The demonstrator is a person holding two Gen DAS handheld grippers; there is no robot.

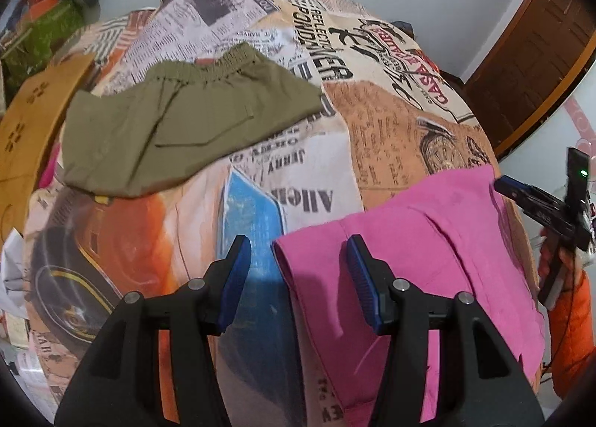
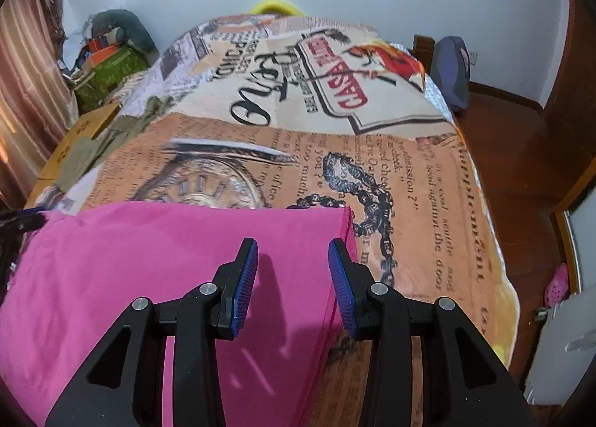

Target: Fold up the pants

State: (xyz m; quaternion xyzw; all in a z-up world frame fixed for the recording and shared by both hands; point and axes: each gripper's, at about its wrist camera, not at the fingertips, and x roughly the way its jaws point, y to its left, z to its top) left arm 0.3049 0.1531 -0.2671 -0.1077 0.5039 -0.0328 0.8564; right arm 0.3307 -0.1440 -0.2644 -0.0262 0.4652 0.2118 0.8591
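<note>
The left gripper tips steeply down over the near part of the bed, its jaws standing partly apart with nothing between the pads; they straddle the left edge of the pink pants without pinching it. To the right, the right gripper tilts down at a like angle above the right end of the same garment, its jaws a little narrower, also parted and empty, the pads clear of the cloth. From the left wrist view its blue fingers show just beside the pants' far right corner.

The pink pants lie flat and folded on the near side of the printed blanket, a neat layered edge at their right end and a few soft creases across the top. Farther off on the left lie olive shorts, well apart from them.
</note>
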